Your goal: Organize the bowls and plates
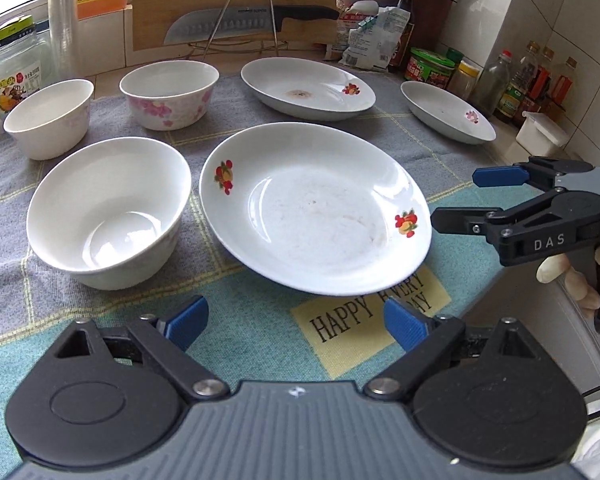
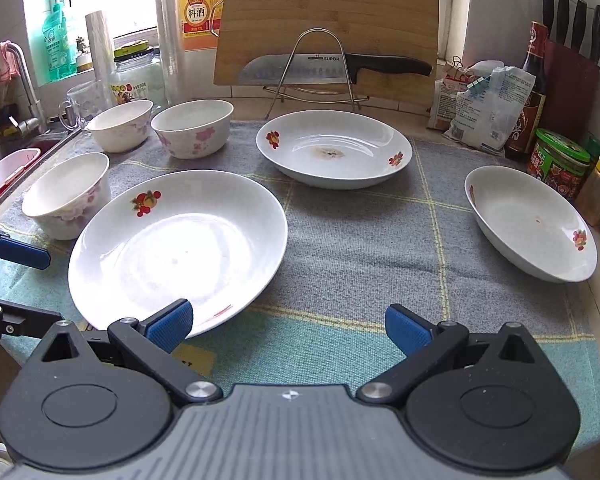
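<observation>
The large plate [image 1: 314, 214], white with red fruit prints and faint smears in its well, lies on the cloth-covered table [image 1: 440, 152] just ahead of the left gripper [image 1: 296, 320], whose jaws stand wide open and hold nothing; its near rim hides part of the "HAPPY EVERY DAY" patch [image 1: 370, 322]. Left of those jaws sits a plain white bowl [image 1: 108, 212], with two more bowls and two smaller plates farther ahead. The right gripper [image 2: 288, 326] is likewise spread wide and empty, its left pad overlapping the large plate's near rim in view, though whether they touch cannot be told.
</observation>
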The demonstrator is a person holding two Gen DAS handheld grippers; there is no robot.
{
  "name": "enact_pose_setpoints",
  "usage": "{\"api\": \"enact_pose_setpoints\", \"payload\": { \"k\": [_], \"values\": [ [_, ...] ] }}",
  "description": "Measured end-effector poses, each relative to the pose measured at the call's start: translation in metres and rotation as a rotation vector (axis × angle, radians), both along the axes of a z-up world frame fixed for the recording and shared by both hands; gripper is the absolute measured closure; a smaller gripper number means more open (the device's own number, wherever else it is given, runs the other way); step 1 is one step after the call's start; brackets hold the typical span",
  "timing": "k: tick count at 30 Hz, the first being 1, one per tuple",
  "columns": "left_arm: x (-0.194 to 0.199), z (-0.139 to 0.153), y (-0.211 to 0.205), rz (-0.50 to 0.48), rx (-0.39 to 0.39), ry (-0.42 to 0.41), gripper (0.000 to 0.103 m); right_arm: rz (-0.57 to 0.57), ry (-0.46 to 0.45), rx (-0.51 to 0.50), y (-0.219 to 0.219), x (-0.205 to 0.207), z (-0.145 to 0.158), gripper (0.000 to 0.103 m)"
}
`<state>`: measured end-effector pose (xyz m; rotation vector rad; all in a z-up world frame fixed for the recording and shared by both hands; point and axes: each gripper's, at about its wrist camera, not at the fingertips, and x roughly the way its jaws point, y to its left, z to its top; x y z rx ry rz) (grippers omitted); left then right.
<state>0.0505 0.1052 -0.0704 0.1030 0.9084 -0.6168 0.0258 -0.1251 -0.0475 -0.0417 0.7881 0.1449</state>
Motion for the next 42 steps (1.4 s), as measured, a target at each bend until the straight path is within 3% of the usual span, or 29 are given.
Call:
{"api": "enact_pose_setpoints", "payload": {
  "k": [6, 14, 19, 37, 42],
  "values": [
    [0.008, -0.016, -0.004, -0.035, 0.005, 0.01, 0.009, -0.007, 0.01, -0.033, 0.015, -0.007, 0.005, 0.0],
    [0.0, -0.024, -0.03, -0.092, 0.136, -0.127, 0.008, 0.008, 0.006, -0.044, 0.017, 0.004, 0.004, 0.0],
    [-0.003, -0.028, -0.043, -0.121, 0.122, -0.146, 0.0, 0.067, 0.028, -0.02, 0.017, 0.016, 0.002, 0.0],
    [0.002, -0.028, -0.053, -0.035, 0.108, -0.158, 0.0, 0.34, 0.198, 0.003, 0.037, 0.077, -0.03, 0.0],
    [0.002, -0.028, -0.054, -0.02, 0.11, -0.156, 0.0, 0.386, 0.202, -0.021, 0.044, 0.083, -0.031, 0.0]
  ]
}}
